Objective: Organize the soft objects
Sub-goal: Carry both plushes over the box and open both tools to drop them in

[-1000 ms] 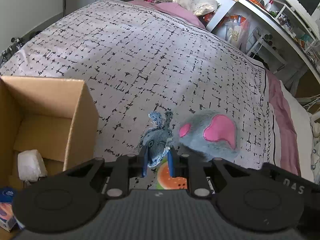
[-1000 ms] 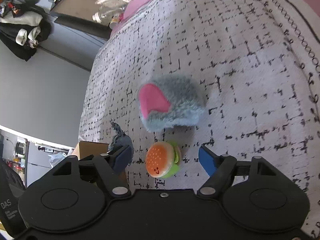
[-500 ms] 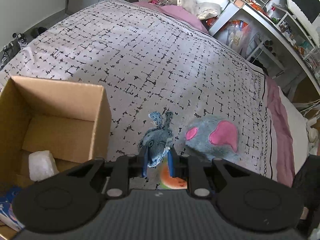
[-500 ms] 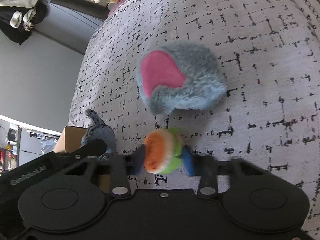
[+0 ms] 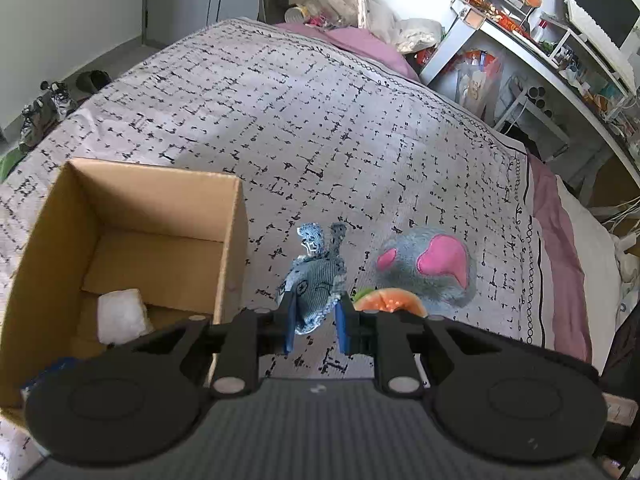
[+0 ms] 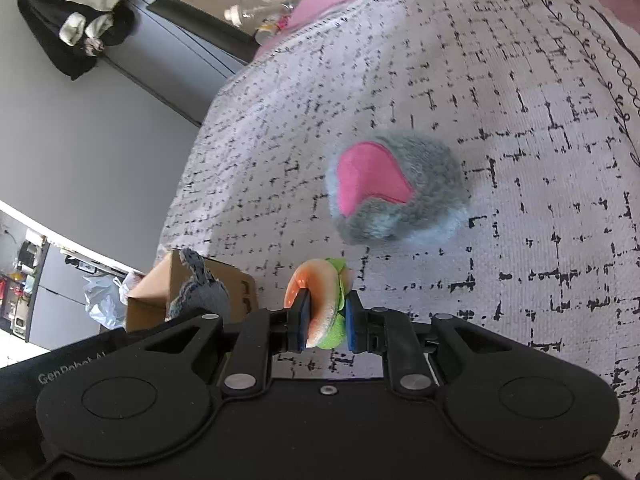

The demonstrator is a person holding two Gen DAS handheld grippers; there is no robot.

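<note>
- The left gripper [image 5: 315, 322] pinches a small blue-grey knitted soft toy with two upright ears [image 5: 316, 280] between its blue pads, held above the bedspread.
- The right gripper [image 6: 324, 322] has its jaws pressed in on a squashy orange, cream and green burger-shaped soft toy [image 6: 320, 300]; the jaws have just been closing, and the toy now sits squeezed between the blue pads.
- An open brown cardboard box [image 5: 230, 240] stands on the grey-white bedspread with a black broken-grid print [image 5: 320, 120]; it serves as the landmark here.
- The knitted toy hangs just to the right of the box's right wall in the left wrist view, apart from it.
- The burger toy [image 5: 386, 300] shows further right of the box, just beyond the left gripper's right finger.
- A fluffy grey plush piece with pink patches [image 5: 428, 268] lies on the bedspread, right of the box and past both held toys; in the right wrist view it [image 6: 396, 188] lies beyond the burger toy.
- Inside the box a white soft lump [image 5: 122, 314] rests on the floor near its front.
</note>
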